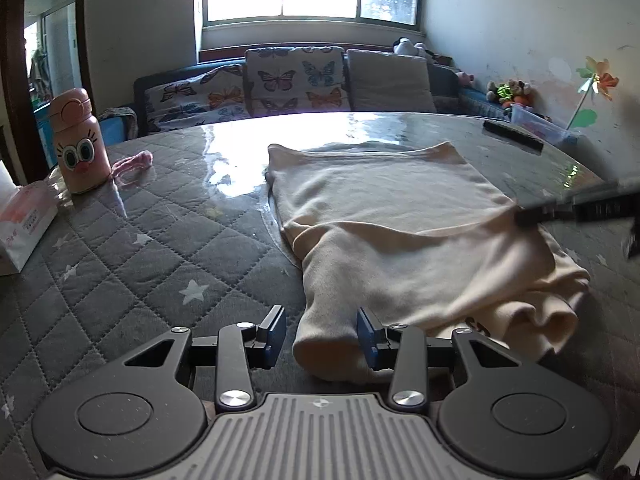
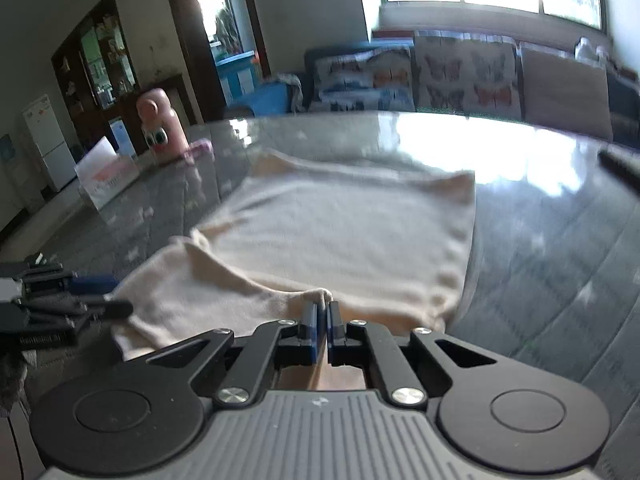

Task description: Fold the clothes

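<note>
A cream garment (image 1: 384, 216) lies partly folded on the grey quilted table, its sleeve laid across the body toward me. My left gripper (image 1: 322, 334) is open, its blue pads on either side of the sleeve's cuff end without pinching it. In the right wrist view my right gripper (image 2: 323, 314) is shut on a fold of the cream garment (image 2: 340, 224) at its near edge. The right gripper also shows in the left wrist view (image 1: 524, 216) at the garment's right side. The left gripper shows in the right wrist view (image 2: 116, 308), at the left.
A pink cartoon bottle (image 1: 78, 148) and a tissue pack (image 1: 24, 224) stand at the table's left. A pink cloth scrap (image 1: 134, 162) lies beside the bottle. A black remote (image 1: 514, 136) lies at the far right. A sofa with butterfly cushions (image 1: 296, 80) is beyond the table.
</note>
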A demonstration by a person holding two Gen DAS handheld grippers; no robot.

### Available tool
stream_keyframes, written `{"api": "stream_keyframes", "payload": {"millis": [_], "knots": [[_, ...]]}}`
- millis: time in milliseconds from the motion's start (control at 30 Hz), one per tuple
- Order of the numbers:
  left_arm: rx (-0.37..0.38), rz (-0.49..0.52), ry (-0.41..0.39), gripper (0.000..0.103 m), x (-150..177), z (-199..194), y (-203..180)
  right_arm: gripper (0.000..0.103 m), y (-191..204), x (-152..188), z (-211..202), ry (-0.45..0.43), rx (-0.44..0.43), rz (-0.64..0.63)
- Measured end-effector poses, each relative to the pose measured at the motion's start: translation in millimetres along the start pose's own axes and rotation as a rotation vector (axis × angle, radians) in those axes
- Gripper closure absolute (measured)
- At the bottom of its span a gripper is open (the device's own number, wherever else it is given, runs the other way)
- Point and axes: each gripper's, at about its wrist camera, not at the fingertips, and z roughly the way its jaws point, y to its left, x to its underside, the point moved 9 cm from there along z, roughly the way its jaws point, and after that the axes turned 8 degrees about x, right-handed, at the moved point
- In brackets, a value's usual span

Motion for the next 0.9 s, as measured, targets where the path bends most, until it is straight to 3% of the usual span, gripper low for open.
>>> {"api": "stream_keyframes", "payload": {"millis": [100,267,367,467,533,633,900], "knots": [[0.007,0.013,0.002,0.060,5,-6,1,0.099,-1,-11,-7,-0.026,0.018,-0.006],[0.002,0.031,0.014,0.060,13,-6,2,0.099,-10,3,11,0.044,0.036,0.023],[0.000,0.058,0.009,0.061,12,-6,-1,0.099,-10,0,9,0.030,0.032,0.031],[-0.007,0.086,0.007,0.077,10,-6,-3,0.099,-10,-9,0,-0.004,0.035,0.023],[-0.018,0.091,0.013,0.095,12,-4,-3,0.099,-12,-8,0,-0.001,0.042,0.024],[-0.029,0.090,0.013,0.100,14,-5,-1,0.099,-17,3,10,0.032,0.049,0.040],[-0.036,0.097,0.028,0.098,10,-20,6,0.093,-23,5,13,0.026,0.053,0.031]]}}
